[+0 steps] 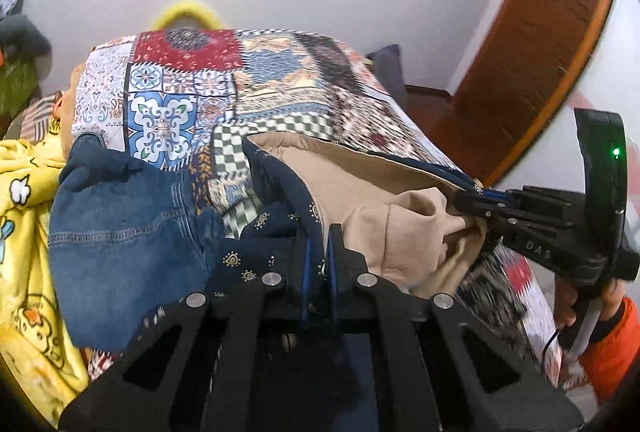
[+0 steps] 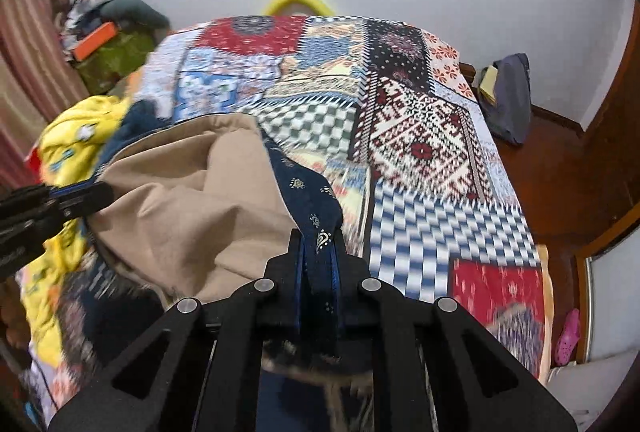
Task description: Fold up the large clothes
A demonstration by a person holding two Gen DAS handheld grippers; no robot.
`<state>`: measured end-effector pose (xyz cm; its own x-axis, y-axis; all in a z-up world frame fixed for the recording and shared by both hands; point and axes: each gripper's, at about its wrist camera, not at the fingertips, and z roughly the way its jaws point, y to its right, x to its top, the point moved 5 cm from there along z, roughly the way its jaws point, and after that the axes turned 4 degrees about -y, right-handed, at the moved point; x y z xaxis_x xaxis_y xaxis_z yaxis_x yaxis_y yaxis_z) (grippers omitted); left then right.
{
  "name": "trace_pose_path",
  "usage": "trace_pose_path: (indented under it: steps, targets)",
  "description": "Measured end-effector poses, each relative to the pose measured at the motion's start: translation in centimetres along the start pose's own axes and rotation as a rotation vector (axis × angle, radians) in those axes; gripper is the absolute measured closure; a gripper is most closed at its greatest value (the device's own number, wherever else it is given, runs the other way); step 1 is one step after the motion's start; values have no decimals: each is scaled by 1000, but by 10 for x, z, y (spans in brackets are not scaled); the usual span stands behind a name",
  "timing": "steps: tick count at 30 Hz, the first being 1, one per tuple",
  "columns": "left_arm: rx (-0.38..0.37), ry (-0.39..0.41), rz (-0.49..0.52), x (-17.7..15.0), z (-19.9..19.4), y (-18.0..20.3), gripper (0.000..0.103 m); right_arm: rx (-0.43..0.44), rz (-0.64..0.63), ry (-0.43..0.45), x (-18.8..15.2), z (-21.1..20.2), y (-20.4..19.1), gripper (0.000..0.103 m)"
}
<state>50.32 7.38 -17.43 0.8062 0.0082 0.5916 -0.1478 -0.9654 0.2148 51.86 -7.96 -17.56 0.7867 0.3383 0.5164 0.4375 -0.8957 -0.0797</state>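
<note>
Bed with patchwork bedspread (image 2: 420, 136) carries everything. Relative to the bedspread's green checkered patch (image 2: 316, 120): tan garment with navy patterned lining (image 2: 180, 208) lies just near-left of it, denim piece (image 1: 120, 232) further left, yellow cartoon-print blanket (image 1: 28, 252) at far left edge.

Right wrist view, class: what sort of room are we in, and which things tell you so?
Most likely a bedroom: a bed under a patchwork bedspread fills the middle, loose clothes such as the yellow garment lie piled on it, and a pink slipper sits on the floor.
</note>
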Motion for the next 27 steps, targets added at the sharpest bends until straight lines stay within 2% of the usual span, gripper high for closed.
trace_pose_path:
  steps: [2, 5, 9, 15, 18, 20, 21, 25, 26, 27]
  targets:
    - [-4, -11, 19, -18, -9, 7, 97, 23, -18, 6, -19, -16, -7, 93]
    - [-1, -45, 25, -51, -17, 12, 97, 6, -55, 4, -45, -27, -15, 93]
    - [-11, -110, -12, -93, -11, 8, 97, -26, -79, -14, -78, -29, -14, 93]
    - [-30, -204, -91, -140, 12, -1, 96, -71, -43, -44, -109, -23, 1, 91]
    - [-7, -204, -85, -151, 19, 1, 95, -93, -33, -73, -121, -16, 5, 81]
    - [23, -199, -54, -156, 21, 5, 93, -115, -33, -97, -129, -12, 7, 64]
    - [40, -195, -32, -156, 21, 8, 93, -123, -34, -104, -132, -13, 6, 61]
    - [88, -210, 31, -151, 17, 16, 86, -141, -54, -100, -133, -18, 3, 58]
    - [93, -209, 41, -149, 15, 17, 82, -141, -56, -95, -130, -20, 3, 58]
    - [97, -203, 48, -146, 12, 17, 73, -138, -60, -85, -124, -24, 1, 57]
